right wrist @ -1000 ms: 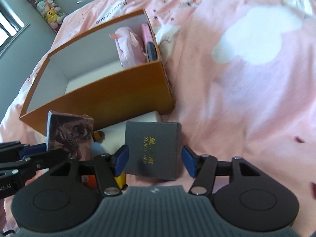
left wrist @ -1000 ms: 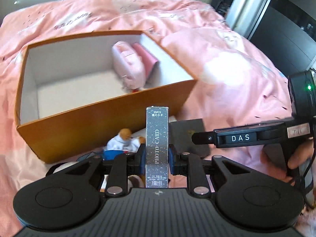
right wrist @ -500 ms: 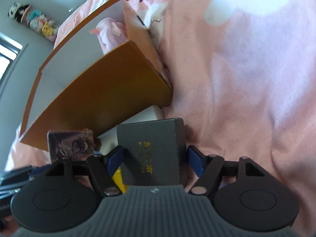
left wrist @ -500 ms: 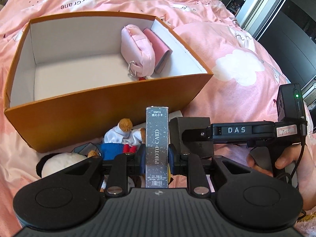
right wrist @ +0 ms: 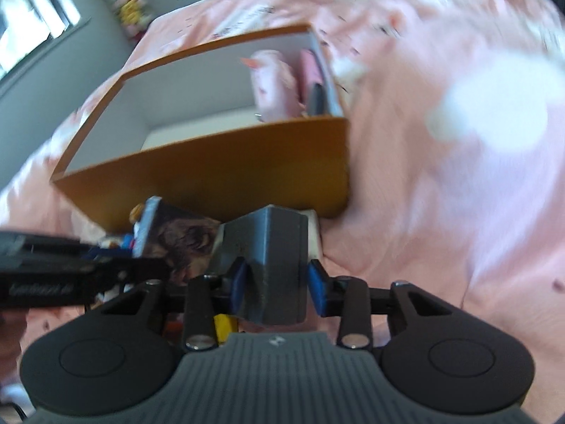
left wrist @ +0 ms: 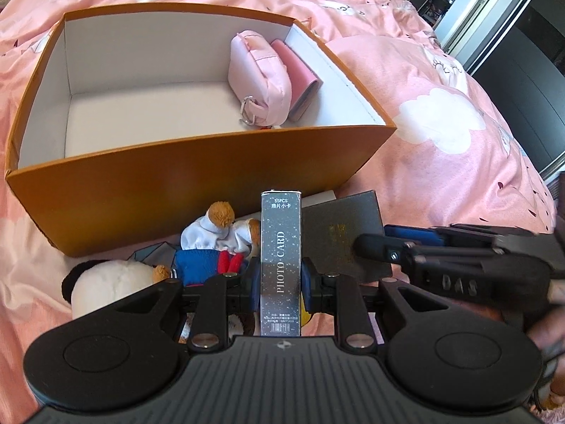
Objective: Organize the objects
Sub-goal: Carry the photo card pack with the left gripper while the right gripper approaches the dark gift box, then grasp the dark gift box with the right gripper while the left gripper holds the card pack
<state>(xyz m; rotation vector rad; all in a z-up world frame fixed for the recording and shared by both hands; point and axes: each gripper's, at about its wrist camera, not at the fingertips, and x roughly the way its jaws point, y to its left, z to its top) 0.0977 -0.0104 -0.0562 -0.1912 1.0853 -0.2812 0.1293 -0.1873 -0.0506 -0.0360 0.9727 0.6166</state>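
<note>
My left gripper (left wrist: 280,282) is shut on a tall silver "PHOTO CARD" box (left wrist: 280,233), held upright just in front of the orange carton (left wrist: 176,194). To its right, a dark grey gift box (left wrist: 339,233) with gold lettering is tipped up off the bed. My right gripper (right wrist: 277,282) has it between its blue pads, jaws closing, and both pads touch its sides (right wrist: 272,247). The right wrist view is blurred. Inside the carton, a pink pouch (left wrist: 257,77) and a pink wallet (left wrist: 296,70) stand against the right wall.
A bear doll in white and blue (left wrist: 212,240) and a white plush with a black ear (left wrist: 102,282) lie before the carton. A white item (right wrist: 312,233) sits under the grey box. Pink bedding (left wrist: 459,123) spreads all around, with dark furniture at the right.
The right jaws widened around the flat grey box, then closed on it, and it now stands tipped up on edge. The left gripper holds the card box much as before.
</note>
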